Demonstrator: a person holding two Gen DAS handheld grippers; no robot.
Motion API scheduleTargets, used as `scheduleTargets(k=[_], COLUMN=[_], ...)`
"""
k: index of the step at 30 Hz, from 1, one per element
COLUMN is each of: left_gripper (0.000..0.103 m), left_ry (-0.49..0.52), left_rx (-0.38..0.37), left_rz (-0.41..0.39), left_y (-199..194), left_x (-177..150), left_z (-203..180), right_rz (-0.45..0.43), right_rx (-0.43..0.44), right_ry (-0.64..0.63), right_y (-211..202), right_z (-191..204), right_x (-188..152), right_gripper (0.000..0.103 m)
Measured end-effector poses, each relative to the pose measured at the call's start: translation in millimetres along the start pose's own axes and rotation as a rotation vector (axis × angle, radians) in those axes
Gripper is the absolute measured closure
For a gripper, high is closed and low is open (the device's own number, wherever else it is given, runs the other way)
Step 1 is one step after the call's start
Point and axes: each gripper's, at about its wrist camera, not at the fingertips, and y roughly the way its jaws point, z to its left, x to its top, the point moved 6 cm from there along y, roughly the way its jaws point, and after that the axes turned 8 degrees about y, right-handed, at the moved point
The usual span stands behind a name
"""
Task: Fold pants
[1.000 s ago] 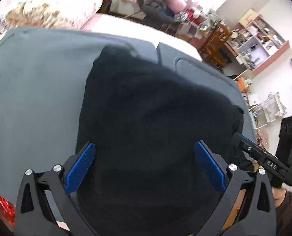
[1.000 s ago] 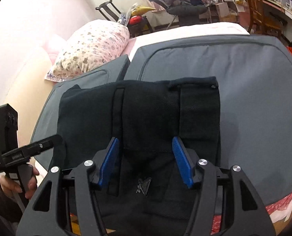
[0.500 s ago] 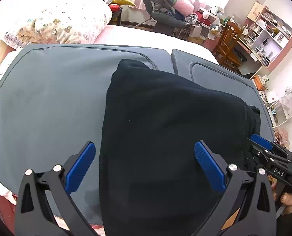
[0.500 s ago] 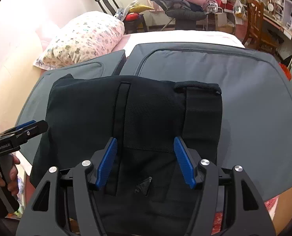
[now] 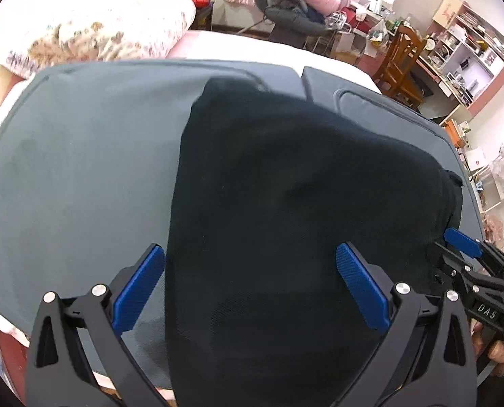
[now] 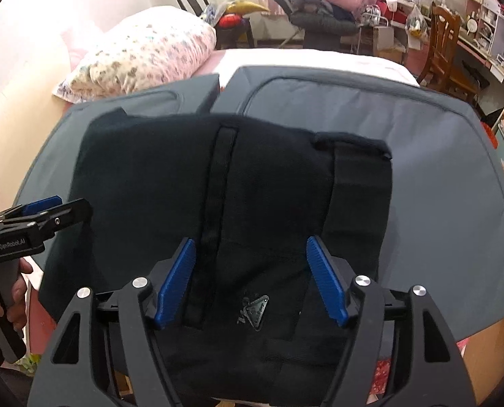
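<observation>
- Left gripper (image 5: pixel 250 279): fingers spread wide apart, nothing pinched. It hangs over the near end of the pants (image 5: pixel 286 220), blue pads either side of the dark cloth's left portion.
- Right gripper (image 6: pixel 252 279): fingers also apart but narrower, empty, sitting above the pants (image 6: pixel 238 210) near a small triangular logo patch (image 6: pixel 254 312) at about 6 o'clock in the right view.
- The pants are black, folded into a chunky block, lying flat on a grey mat (image 5: pixel 82 169) that covers the bed. In the right view you can see a vertical seam strip and a band at about 1 o'clock of the bundle.
- Each gripper shows in the other's camera: the right one at 4 o'clock in the left view, just beside the cloth's edge; the left one at 9 o'clock in the right view.
- Further out: floral pillow (image 6: pixel 143 57) at 11 o'clock, wooden chair (image 6: pixel 445 34) at 1–2 o'clock, cluttered shelves (image 5: pixel 465 54) behind.
</observation>
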Motion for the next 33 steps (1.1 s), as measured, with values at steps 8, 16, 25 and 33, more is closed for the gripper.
scheduleTargets(k=[8,16,25,33], left_gripper=[0.002,0.002,0.002,0.002], left_ry=[-0.048,-0.246,-0.245,-0.252], left_rx=[-0.089,-0.202,-0.225,-0.395], left_rz=[-0.003,-0.006,0.143,0.186], left_y=[-3.1,-13.5,20.0,28.4], left_x=[3.3,19.2,18.5,14.9], left_z=[10.0,78.1,88.0,63.4], right_rz=[0.0,0.159,0.355,0.4], right_rx=[0.098,0.358,0.46,0.585], right_ry=[0.018,0.443,0.515,0.433], right_y=[-16.8,-16.6,29.9,37.7], right_z=[-3.2,-101.3,-115.3,-88.2], right_x=[8.4,23.4,-2.4,-11.6], right_gripper=[0.032,0.012,0.012,0.012])
